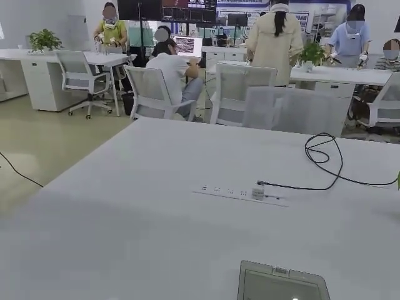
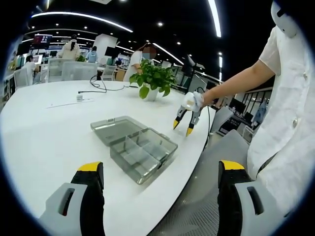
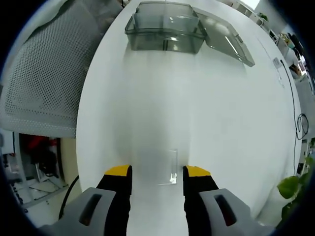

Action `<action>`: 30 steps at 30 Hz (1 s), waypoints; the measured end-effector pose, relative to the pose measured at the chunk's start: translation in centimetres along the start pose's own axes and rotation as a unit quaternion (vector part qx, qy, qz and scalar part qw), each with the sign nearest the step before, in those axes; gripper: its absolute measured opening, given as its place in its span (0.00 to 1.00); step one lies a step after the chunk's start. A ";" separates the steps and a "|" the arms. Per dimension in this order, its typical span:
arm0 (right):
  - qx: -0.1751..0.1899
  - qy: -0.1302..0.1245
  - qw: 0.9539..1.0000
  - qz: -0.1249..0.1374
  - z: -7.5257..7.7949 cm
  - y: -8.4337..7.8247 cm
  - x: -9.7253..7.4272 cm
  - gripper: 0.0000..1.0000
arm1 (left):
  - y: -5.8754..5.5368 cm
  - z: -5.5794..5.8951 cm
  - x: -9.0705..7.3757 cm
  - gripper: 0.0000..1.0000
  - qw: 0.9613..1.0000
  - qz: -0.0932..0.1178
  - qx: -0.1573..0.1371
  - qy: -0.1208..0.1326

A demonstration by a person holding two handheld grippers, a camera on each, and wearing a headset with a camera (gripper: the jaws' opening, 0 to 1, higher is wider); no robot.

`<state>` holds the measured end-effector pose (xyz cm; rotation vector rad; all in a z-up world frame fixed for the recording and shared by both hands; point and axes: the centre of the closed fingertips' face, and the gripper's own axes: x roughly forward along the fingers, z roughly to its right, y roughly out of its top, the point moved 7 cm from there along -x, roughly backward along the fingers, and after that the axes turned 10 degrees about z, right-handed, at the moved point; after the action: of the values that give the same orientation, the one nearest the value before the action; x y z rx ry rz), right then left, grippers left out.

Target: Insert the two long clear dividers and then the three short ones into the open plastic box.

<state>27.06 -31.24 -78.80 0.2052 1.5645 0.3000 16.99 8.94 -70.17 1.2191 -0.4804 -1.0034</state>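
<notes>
The clear plastic box stands open near the table's rounded edge, its hinged lid lying flat beside it; partition walls show inside. In the right gripper view the box and lid lie far ahead. A small clear divider lies flat on the table just in front of my right gripper, whose jaws stand open on either side of it without touching it. My left gripper is open and holds nothing, hanging short of the box. The right gripper hangs beyond the box, jaws pointing down.
A potted plant stands behind the box. A power strip with a black cable lies mid-table. A grey mesh chair sits at the table's edge. People and white chairs fill the room beyond.
</notes>
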 end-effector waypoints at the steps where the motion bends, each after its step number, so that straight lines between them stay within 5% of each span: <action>1: 0.000 -0.003 1.000 0.000 0.1 -0.1 0.0 0.41 | 0.0 0.0 0.0 0.99 1.000 -0.001 0.000 0.000; 11: 0.004 -0.007 1.000 -0.004 -0.2 0.1 0.0 0.33 | 0.0 0.0 0.0 0.98 1.000 0.002 0.000 -0.001; 30: 0.009 -0.009 1.000 -0.002 -0.5 0.2 0.0 0.33 | -0.2 0.1 -0.3 0.97 1.000 -0.001 0.000 0.000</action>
<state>26.54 -31.05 -78.77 0.2178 1.5504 0.2801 16.71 9.12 -70.25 1.2201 -0.4800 -1.0042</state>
